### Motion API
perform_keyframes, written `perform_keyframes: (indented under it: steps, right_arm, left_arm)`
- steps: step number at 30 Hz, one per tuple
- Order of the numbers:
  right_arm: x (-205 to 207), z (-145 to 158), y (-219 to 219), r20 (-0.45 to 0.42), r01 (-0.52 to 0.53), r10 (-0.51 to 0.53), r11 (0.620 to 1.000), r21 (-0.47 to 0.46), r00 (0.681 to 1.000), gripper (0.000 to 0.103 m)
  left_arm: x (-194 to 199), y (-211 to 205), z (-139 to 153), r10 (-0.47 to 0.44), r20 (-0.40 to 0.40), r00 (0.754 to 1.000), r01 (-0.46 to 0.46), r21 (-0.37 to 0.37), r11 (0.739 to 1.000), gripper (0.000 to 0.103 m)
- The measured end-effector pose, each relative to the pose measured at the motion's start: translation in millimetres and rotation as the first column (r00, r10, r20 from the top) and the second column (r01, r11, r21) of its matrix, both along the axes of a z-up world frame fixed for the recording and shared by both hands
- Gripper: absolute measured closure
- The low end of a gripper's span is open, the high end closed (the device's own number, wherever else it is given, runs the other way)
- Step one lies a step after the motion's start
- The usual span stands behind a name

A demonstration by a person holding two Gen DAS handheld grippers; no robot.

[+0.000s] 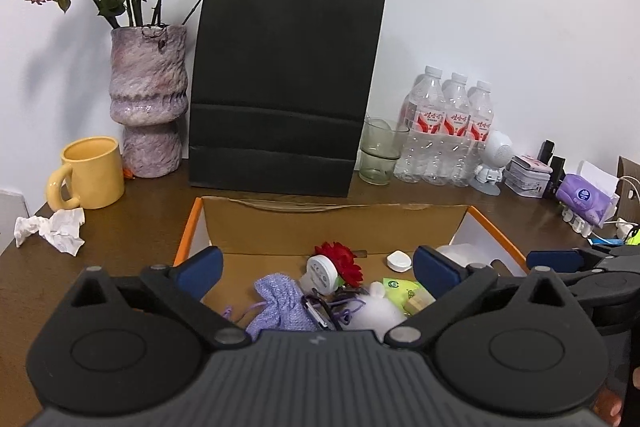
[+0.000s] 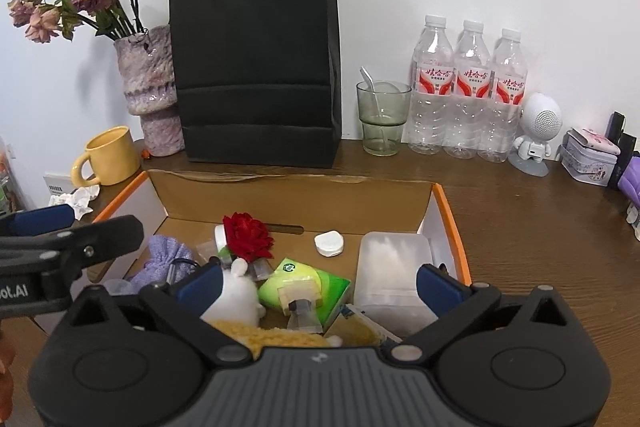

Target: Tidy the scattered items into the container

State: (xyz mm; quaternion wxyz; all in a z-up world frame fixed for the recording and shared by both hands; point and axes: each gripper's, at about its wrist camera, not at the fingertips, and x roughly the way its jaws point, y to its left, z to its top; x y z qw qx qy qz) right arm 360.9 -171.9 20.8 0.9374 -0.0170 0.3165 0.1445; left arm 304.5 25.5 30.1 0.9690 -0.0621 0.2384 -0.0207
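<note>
An open cardboard box (image 1: 320,223) with orange edges sits on the brown table; it also shows in the right wrist view (image 2: 296,197). Inside lie a red fabric rose (image 2: 246,237), a lilac pouch (image 1: 280,307), a white plush toy (image 2: 236,295), a green tissue pack (image 2: 304,287), a small white case (image 2: 329,244) and a clear plastic tub (image 2: 390,275). My left gripper (image 1: 318,269) is open and empty above the box's near left part. My right gripper (image 2: 320,285) is open and empty above the box's near side.
A black paper bag (image 2: 256,67) stands behind the box. A vase of dried roses (image 1: 150,99), a yellow mug (image 1: 90,173) and crumpled tissue (image 1: 52,229) are at the left. A glass (image 2: 382,119), three water bottles (image 2: 468,87), a white robot figure (image 2: 536,131) and tins are at the right.
</note>
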Motion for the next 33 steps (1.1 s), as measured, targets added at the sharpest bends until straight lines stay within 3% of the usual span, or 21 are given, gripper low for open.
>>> perform_keyframes:
  steps: [4, 11, 21, 28, 33]
  right_arm:
    - [-2, 2, -1, 0.003, 0.005, -0.005, 1.000, -0.001, 1.000, 0.000]
    - [-25, 15, -5, 0.021, 0.001, -0.001, 1.000, 0.008, 1.000, 0.000]
    - [-93, 45, -14, 0.060, -0.013, 0.012, 1.000, 0.007, 0.998, 0.000]
    - [-134, 61, -24, 0.086, -0.013, 0.012, 1.000, 0.013, 0.996, 0.000]
    - [-152, 64, -26, 0.089, -0.013, 0.012, 1.000, 0.014, 0.996, 0.000]
  left_arm:
    - [-1, 1, 2, 0.011, -0.002, 1.000, -0.011, 0.005, 1.000, 0.000]
    - [-18, 6, 11, 0.026, -0.020, 0.999, -0.027, -0.050, 0.998, 0.000]
    - [-76, 6, 36, 0.051, -0.015, 0.999, -0.051, -0.034, 0.998, 0.000]
    - [-117, -3, 49, 0.054, 0.002, 0.999, -0.054, 0.024, 0.998, 0.000]
    - [-132, -6, 51, 0.045, -0.002, 0.999, -0.045, 0.013, 0.999, 0.000]
